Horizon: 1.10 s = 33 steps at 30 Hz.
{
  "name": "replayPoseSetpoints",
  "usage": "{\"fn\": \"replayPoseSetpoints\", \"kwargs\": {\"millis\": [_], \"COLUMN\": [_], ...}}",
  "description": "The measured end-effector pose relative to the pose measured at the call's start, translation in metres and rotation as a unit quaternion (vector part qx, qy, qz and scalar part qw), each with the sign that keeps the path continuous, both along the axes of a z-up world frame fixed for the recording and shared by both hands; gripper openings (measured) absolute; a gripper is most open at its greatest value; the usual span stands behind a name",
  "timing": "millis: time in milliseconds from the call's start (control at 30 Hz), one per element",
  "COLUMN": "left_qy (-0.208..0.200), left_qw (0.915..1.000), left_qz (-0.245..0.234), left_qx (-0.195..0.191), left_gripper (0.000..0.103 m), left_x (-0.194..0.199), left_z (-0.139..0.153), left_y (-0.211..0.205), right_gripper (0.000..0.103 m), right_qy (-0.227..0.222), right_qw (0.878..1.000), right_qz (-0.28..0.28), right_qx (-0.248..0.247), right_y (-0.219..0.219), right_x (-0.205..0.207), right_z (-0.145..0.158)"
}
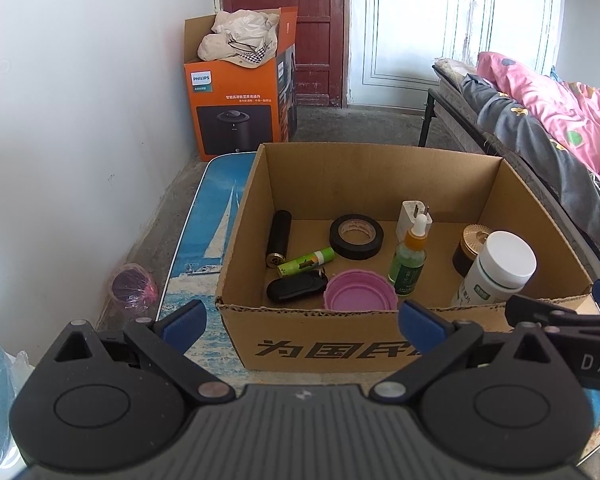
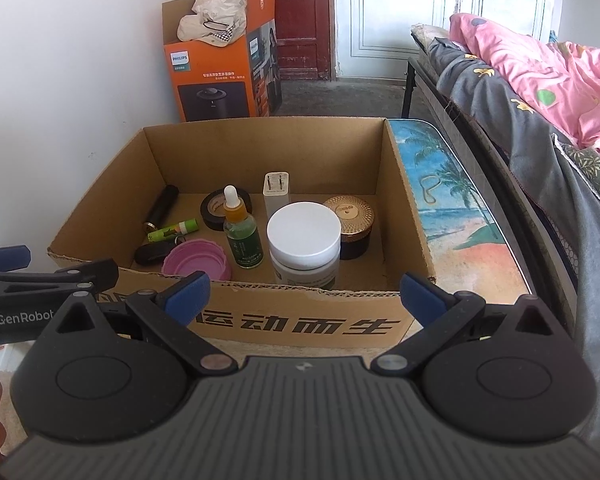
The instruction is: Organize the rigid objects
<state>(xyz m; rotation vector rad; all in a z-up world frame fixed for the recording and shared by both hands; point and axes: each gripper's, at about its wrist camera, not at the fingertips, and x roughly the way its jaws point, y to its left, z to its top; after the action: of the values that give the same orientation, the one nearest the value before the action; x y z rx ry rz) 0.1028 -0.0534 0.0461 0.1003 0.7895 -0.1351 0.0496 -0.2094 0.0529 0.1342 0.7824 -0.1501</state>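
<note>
The cardboard box (image 1: 340,332) sat on the printed table top, directly ahead of both tools you held. Nine rigid items lay inside it, one of each:
- a white-capped plastic jar (image 2: 304,236), upright near the front wall;
- a green dropper bottle (image 2: 242,236), upright just left of the jar;
- a pink ribbed lid (image 1: 360,292), against the front wall;
- a black key fob (image 1: 296,286), left of the lid;
- a green battery (image 1: 306,262), lying behind the fob;
- a black cylinder (image 1: 278,238), lying along the left wall;
- a roll of black tape (image 1: 356,236), flat, behind the bottle;
- a white charger plug (image 2: 276,194), upright behind the jar;
- a dark jar with a gold ridged lid (image 2: 348,216), touching the white jar's right side.

Only the left wrist view showed the sailboat print (image 1: 216,232) left of the box and a pink-wrapped cup on the floor (image 1: 134,288). Only the right wrist view showed the palm-beach print (image 2: 452,192) right of the box.

Your left gripper (image 1: 300,320) and right gripper (image 2: 304,294) both had their blue pads spread wide, holding nothing, in front of the box's near wall. An orange Philips carton (image 1: 236,92) stood beyond the box.
</note>
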Motion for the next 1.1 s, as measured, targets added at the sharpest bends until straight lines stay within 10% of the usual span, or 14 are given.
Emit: {"fn": "replayPoseSetpoints", "kwargs": {"millis": [1100], "left_qy": [-0.002], "left_qw": [1.0000], "left_qz": [0.001], "left_qx": [0.004], "left_gripper": [0.102], "left_x": [-0.0008], "left_z": [-0.0013], "left_y": [-0.0013], "right_gripper": [0.102], "right_qy": [0.002], "right_qw": [1.000], "right_qz": [0.000], "right_qx": [-0.002], "right_y": [-0.0022], "right_x": [0.0005], "right_z": [-0.0012]}}
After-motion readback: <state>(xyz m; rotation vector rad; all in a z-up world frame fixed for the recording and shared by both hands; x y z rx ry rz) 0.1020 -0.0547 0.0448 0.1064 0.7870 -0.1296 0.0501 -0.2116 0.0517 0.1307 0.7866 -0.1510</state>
